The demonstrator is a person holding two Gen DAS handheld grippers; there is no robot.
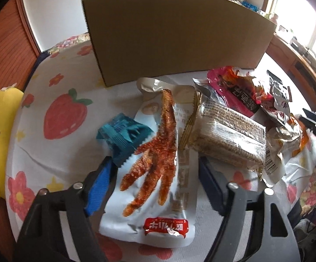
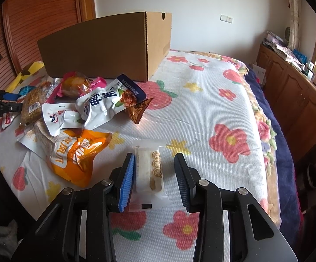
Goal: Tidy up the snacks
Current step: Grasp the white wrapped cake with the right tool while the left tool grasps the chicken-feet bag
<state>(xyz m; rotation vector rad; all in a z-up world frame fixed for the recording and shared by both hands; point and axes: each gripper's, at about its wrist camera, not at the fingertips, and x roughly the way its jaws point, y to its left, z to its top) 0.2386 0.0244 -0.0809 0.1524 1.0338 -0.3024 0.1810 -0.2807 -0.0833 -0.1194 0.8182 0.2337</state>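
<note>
The left gripper (image 1: 155,174) hangs over the chicken-foot packet (image 1: 155,163), a flat, glossy, pale-blue pouch that lies on the flowered bedspread (image 1: 55,113) between its two fingers. The long axis of the packet runs away from the gripper toward the cardboard box (image 1: 175,41), so the jaws stand across the narrow width; they are partly open, the blue pad at the packet's left edge and the dark finger just beside its right edge, and I cannot tell that they press it yet. A small crinkled teal packet (image 1: 124,133) touches the upper left side of it, and a clear-wrapped block of sesame bars (image 1: 229,135) lies just to the right. I think the close neighbours could get caught when the jaws come together. The right gripper (image 2: 154,181) is well apart from the pile, over a slim white wafer packet (image 2: 149,172), also lying lengthwise between its fingers; the jaws are medium-wide and not holding it. The box stands open and near both hands.
</note>
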